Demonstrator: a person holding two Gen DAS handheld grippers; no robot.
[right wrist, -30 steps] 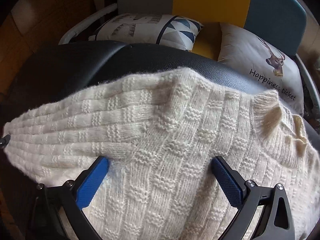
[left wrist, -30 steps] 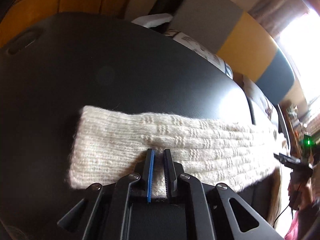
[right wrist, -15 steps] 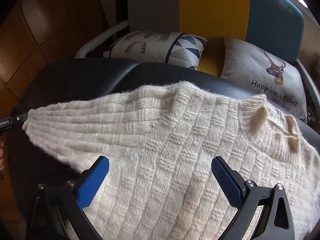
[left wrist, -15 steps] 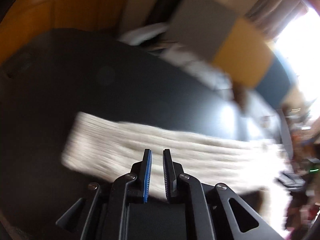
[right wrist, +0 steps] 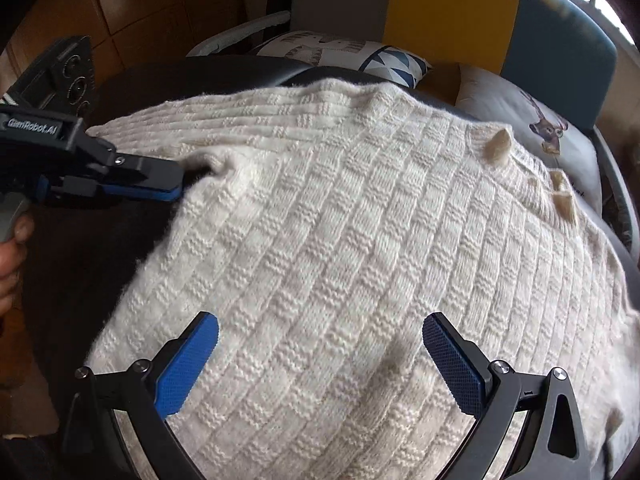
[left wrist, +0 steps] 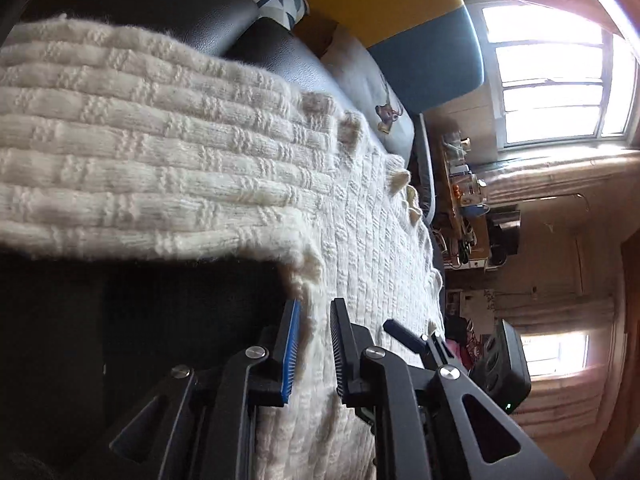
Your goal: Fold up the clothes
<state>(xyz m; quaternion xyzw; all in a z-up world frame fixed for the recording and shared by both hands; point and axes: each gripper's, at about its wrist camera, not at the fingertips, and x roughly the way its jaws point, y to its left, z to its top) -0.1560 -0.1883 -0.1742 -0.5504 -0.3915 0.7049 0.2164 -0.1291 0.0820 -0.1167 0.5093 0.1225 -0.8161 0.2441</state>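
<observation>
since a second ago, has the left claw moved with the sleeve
Yes. In the right wrist view the left claw has carried the sleeve rightward across the black seat, folding it onto the sweater body.

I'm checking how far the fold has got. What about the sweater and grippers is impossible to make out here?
- Sweater: hem and far sleeve cut off by the right wrist view's lower and right edges.
- Left gripper: fingertips buried in knit; its own view shows the sleeve only partly, cut by the left edge.
- Right gripper: open above the knit; contact unclear.
</observation>
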